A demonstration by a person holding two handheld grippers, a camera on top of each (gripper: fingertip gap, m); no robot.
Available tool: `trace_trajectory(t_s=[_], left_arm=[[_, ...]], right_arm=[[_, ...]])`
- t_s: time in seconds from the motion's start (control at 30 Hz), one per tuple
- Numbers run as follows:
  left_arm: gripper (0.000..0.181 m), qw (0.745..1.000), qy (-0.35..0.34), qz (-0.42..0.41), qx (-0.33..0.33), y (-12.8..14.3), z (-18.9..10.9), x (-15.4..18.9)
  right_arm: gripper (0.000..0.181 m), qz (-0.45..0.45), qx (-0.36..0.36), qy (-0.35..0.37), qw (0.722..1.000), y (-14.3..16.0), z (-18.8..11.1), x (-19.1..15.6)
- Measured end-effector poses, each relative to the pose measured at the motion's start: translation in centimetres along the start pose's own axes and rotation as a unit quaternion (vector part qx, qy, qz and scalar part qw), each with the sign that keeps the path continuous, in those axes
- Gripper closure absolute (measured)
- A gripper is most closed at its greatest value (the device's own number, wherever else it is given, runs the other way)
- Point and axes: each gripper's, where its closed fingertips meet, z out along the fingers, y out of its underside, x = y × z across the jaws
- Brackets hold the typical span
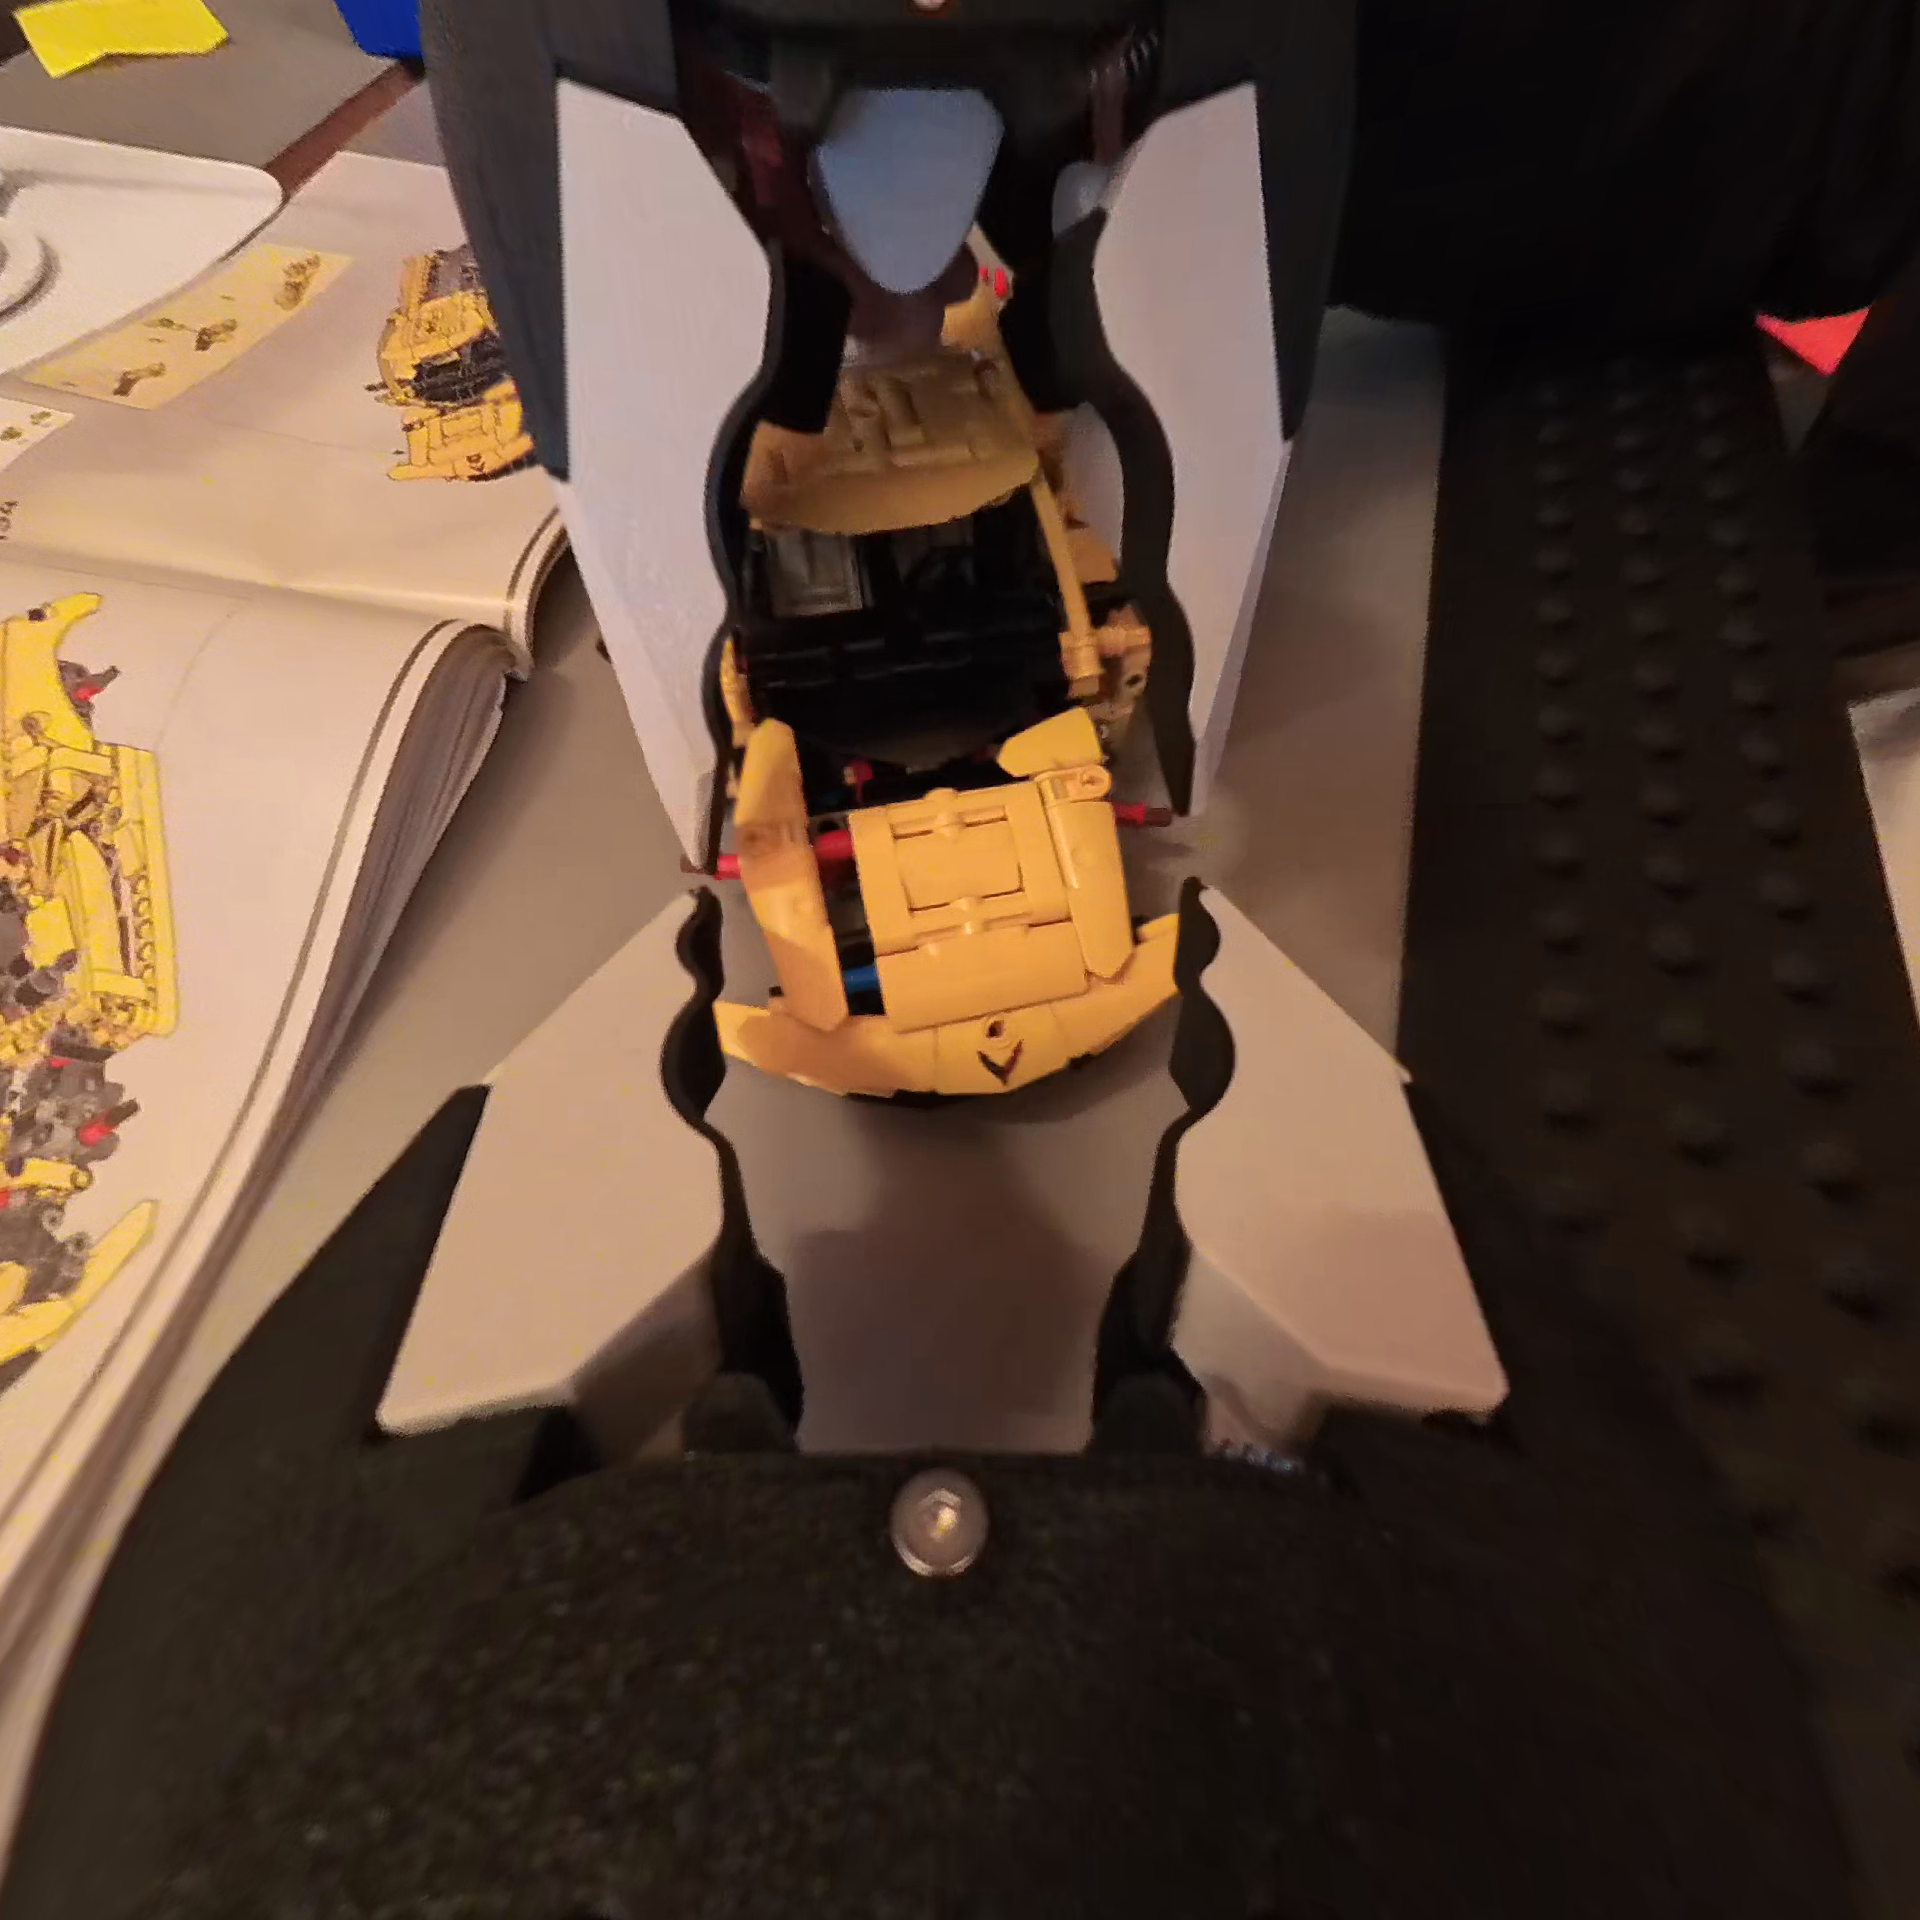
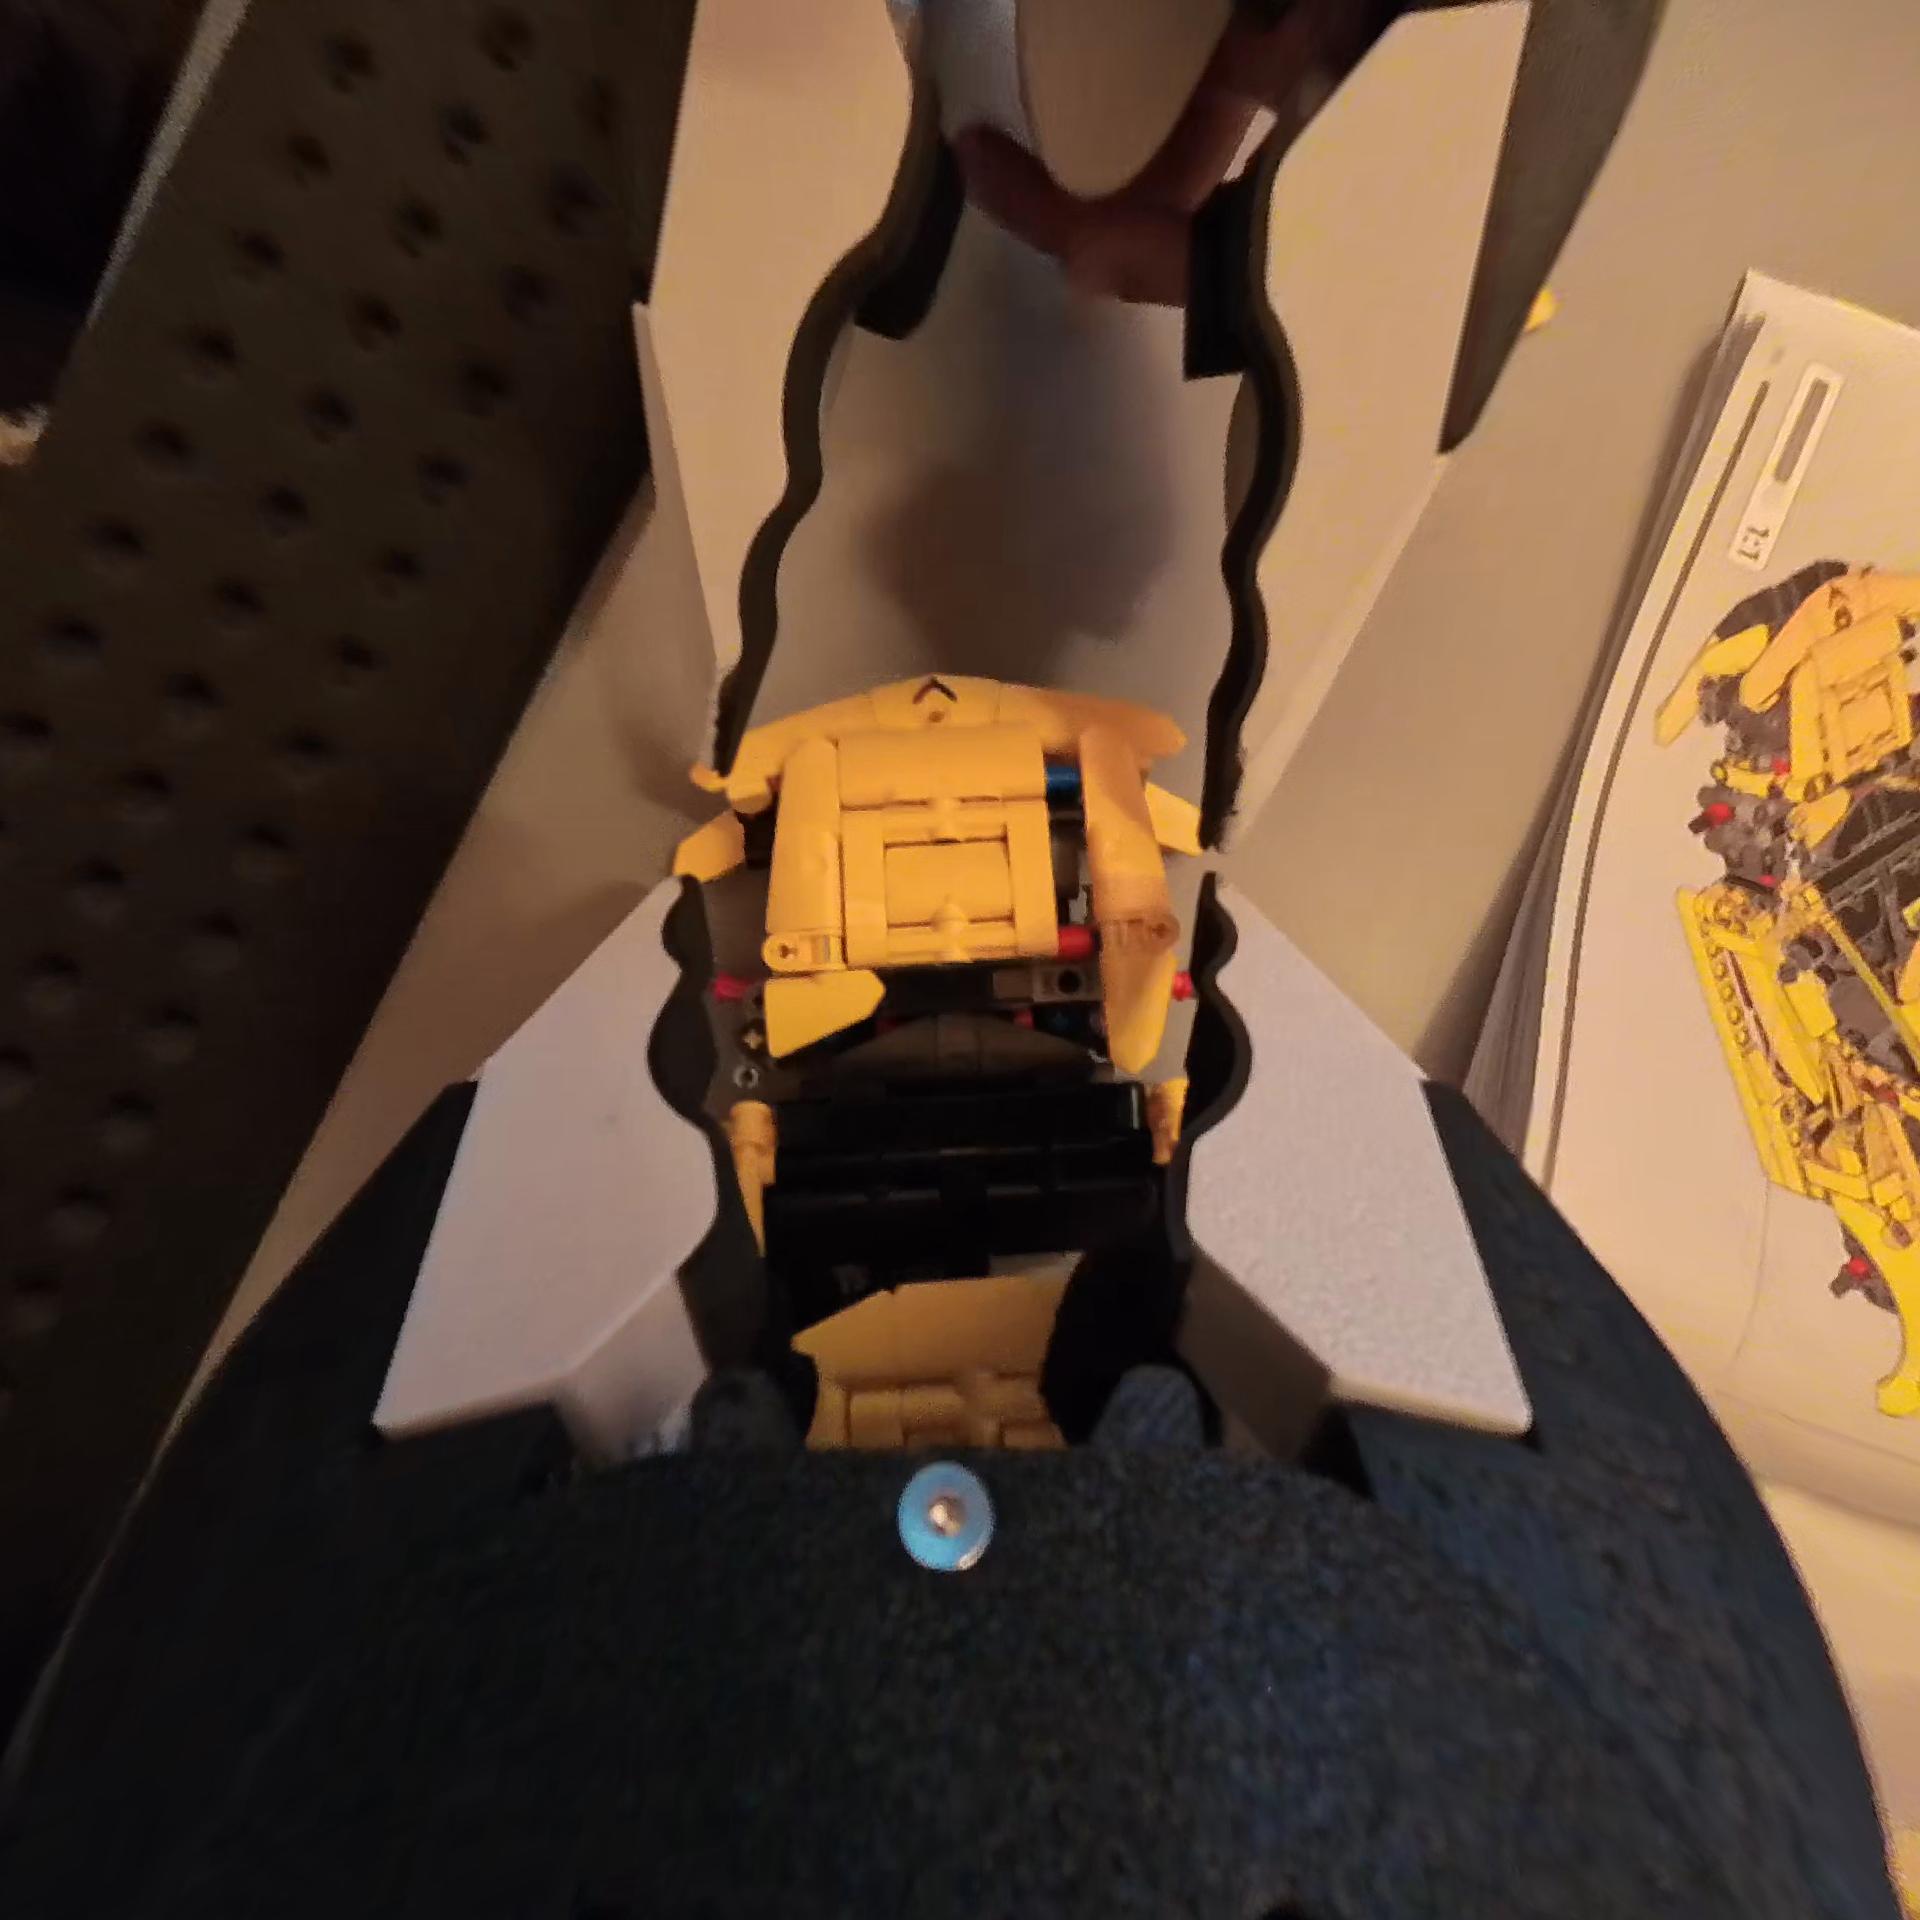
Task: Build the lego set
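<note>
Yellow lego car [image 1: 925, 790] sits centre frame. My right gripper [image 2: 940, 997] is clamped on its black midsection, my left gripper [image 1: 940, 935] spread wide around the nose. Looks light; the panels look fragile, so I'd grip the chassis.

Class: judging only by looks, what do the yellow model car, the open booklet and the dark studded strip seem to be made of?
Yellow model car: hard moulded plastic, slight sheen, visible pins and seams.
Booklet: matte printed paper, stacked page edges showing.
Studded strip: probably dark matte plastic with rows of studs; blur leaves it uncertain.
</note>
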Motion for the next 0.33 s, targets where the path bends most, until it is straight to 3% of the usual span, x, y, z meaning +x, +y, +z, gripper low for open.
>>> trace_trajectory(t_s=[0.2,0.33], left_arm=[[0.097,0.999,-0.052,0.003,0.004,1.5,0.0,0.6],[0.102,0.998,-0.052,-0.008,0.017,1.5,-0.1,0.6]], right_arm=[[0.093,-0.022,-0.029,0.018,0.999,0.3,1.5,0.0],[0.098,-0.011,-0.03,0.017,0.999,0.2,1.6,0.1]])
